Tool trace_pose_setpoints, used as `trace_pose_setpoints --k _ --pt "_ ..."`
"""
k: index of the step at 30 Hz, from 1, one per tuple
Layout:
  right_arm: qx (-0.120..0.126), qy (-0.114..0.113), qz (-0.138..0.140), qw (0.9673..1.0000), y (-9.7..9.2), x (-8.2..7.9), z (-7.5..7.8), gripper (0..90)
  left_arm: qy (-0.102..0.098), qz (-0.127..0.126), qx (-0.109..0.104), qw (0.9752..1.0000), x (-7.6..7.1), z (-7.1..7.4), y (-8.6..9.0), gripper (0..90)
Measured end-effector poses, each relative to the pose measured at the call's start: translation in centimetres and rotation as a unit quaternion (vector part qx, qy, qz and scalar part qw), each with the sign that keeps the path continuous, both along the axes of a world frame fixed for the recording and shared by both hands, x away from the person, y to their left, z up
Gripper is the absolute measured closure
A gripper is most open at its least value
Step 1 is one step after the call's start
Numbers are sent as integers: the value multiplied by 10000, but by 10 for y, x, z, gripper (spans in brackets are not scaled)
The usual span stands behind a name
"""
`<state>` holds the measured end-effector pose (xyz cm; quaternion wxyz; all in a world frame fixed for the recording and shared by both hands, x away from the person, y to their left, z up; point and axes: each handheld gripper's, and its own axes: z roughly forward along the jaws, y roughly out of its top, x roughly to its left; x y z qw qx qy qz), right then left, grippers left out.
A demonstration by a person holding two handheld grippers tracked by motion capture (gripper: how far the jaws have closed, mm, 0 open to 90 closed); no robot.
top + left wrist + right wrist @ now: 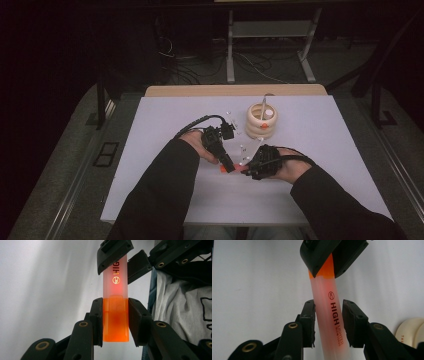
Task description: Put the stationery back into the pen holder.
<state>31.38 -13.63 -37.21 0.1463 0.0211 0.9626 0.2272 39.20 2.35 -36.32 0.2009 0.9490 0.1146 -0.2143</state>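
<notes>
Highlighter (231, 168) hung mid-air over near-centre of surface (320, 165). Left hand-held gripper (115, 315) was clamped on orange cap; right hand-held gripper (329, 322) straddled translucent barrel, pads not yet touching. Cap was still on; pull-off left.

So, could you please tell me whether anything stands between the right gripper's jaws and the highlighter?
Nothing visible does. The highlighter already lies between the jaws of the right gripper, with only thin gaps at either side. The left gripper clamps its orange end, farther along and clear of them.
</notes>
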Motion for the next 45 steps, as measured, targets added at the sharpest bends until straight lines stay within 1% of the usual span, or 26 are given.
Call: trace_pose_setpoints --k 3,5,6,8,14,17,18,19,21,22,26,28,30,32,33,35,37,40,42,43,44,45 --pt "-25 32 -2 10000 1 -1 -1 647 15 13 2 10000 1 0 0 659" --pt "-29 61 49 10000 1 0 -2 655 17 25 -11 10000 1 1 1 659" --pt "-47 90 44 9999 2 0 -2 661 52 61 -36 10000 1 1 1 659" --pt "-67 131 88 9999 2 0 -3 673 28 50 -74 10000 2 1 1 659" --pt "-129 86 73 9999 3 -1 -5 680 65 83 -73 9999 4 1 1 658" --pt "-153 11 55 9999 3 -1 -4 683 65 172 -108 9998 4 1 1 655" --pt "-144 -20 57 9999 2 -1 -4 684 97 183 -123 9997 5 1 2 653" --pt "-137 -2 49 9999 2 -2 -4 684 102 188 -121 9997 5 1 2 651" --pt "-143 -38 74 9999 1 -1 -3 685 74 192 -151 9997 6 1 2 646" --pt "-147 -27 67 9999 1 -1 -3 685 116 249 -186 9994 5 2 2 640" --pt "-167 -77 84 9998 1 -2 -4 686 122 265 -216 9993 7 2 2 604" --pt "-168 -60 87 9998 1 -2 -4 686 87 293 -230 9993 7 2 2 581" --pt "-165 -59 91 9998 1 -1 -5 686 59 362 -289 9989 8 3 3 565" --pt "-156 -53 48 9999 0 0 -4 686 0 327 -312 9990 10 5 4 544" --pt "-129 -44 36 9999 0 0 -4 686 -28 355 -311 9989 9 6 5 528" --pt "-116 1 10 9999 -1 1 -3 686 -94 468 -403 9980 10 8 7 496" --pt "-109 -20 -28 9999 -3 2 -3 686 -142 495 -459 9976 11 11 10 480" --pt "-61 25 -55 10000 -5 4 -2 686 -210 556 -513 9969 11 15 14 458" --pt "-16 31 -109 9999 -7 5 -1 685 -290 626 -569 9960 11 17 17 441" --pt "58 81 -146 9998 -8 6 -1 685 -326 674 -625 9952 10 18 18 432" --pt "73 69 -161 9998 -9 7 0 685 -349 751 -721 9940 9 18 20 427" --pt "104 101 -196 9997 -10 8 0 685 -367 789 -718 9936 9 20 21 418"
